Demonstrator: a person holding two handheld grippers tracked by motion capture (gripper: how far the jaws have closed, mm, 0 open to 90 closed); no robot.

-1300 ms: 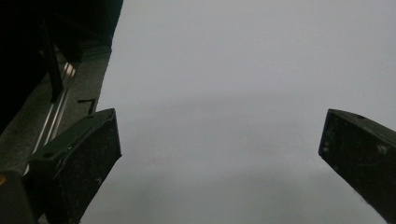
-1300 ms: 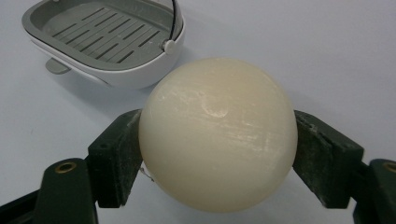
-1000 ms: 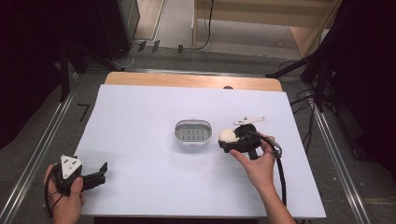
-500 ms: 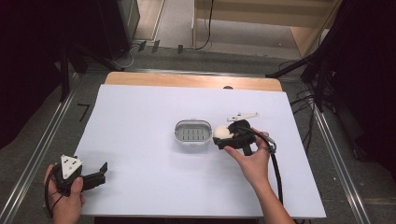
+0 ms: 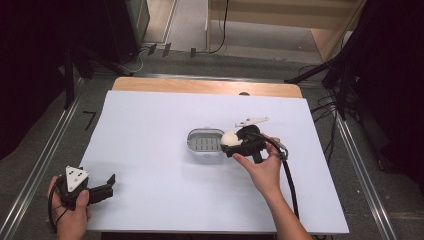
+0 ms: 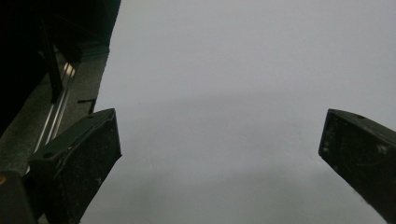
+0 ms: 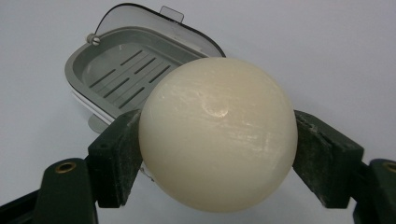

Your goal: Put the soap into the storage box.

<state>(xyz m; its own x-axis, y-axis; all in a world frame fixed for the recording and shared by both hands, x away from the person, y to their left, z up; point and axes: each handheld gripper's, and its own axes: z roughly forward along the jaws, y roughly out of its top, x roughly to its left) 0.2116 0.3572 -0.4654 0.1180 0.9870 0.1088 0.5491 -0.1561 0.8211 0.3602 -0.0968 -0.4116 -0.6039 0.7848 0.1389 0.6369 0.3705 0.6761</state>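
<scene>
Left tool (image 5: 102, 189) held at the table's (image 5: 150, 130) near-left corner, jaws apart with nothing between, grey slotted dish (image 5: 204, 144) placed mid-table, cream ball (image 7: 217, 140) clamped in right tool (image 5: 235, 144) just beside the dish's right rim.

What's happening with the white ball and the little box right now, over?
Right gripper shut on cream ball, beside open grey box. Left gripper open, empty. Nothing blocking the box.

Dish (image 5: 205, 144) at frame centre on bench (image 5: 150, 115); ball (image 5: 230, 138) in right claw (image 5: 229, 145) at dish's right edge; left claw (image 5: 111, 183) lower left, well apart
</scene>
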